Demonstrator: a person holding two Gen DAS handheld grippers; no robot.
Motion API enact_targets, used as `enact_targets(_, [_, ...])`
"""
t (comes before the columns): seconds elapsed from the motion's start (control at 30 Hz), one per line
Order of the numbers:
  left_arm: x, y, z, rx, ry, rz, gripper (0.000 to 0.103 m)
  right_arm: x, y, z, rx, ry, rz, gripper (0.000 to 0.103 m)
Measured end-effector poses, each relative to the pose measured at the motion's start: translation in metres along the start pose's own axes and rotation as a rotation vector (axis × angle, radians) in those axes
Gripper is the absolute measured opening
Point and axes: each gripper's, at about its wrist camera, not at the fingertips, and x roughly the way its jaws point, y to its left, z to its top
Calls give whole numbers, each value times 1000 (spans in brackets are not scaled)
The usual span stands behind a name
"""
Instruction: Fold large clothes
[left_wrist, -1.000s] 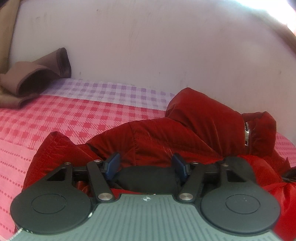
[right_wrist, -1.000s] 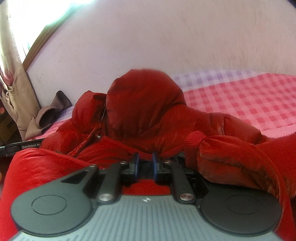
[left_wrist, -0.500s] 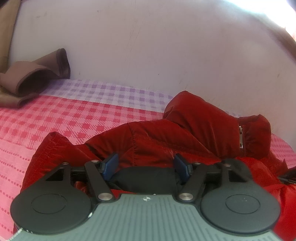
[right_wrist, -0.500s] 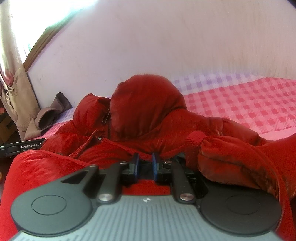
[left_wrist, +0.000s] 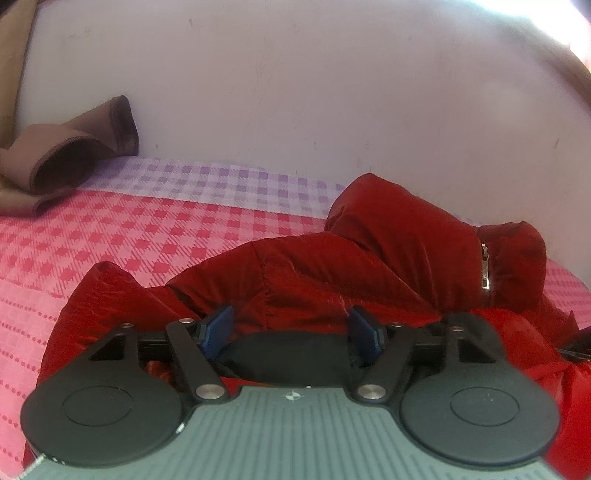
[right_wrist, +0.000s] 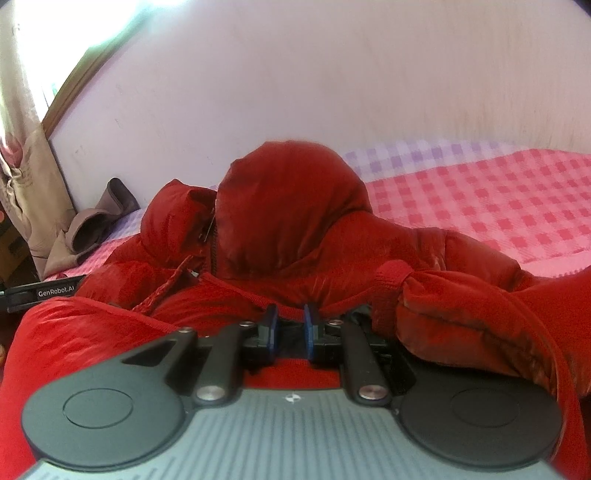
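left wrist view: our left gripper (left_wrist: 291, 325) has its blue pads spread wide over a black part of the red hooded puffer jacket (left_wrist: 369, 266), gripping nothing. our right gripper (right_wrist: 290, 326) has its pads drawn close on a red fold of the jacket hem. the jacket lies rumpled on the pink checked bedsheet (left_wrist: 129, 236), a brown garment (left_wrist: 70, 162) beside the wall (left_wrist: 295, 92).
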Motion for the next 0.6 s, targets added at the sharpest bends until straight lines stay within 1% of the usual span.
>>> enact_targets(0.6, [2, 0, 0, 4, 10, 3, 70, 0, -1, 1, -1, -3, -7, 12])
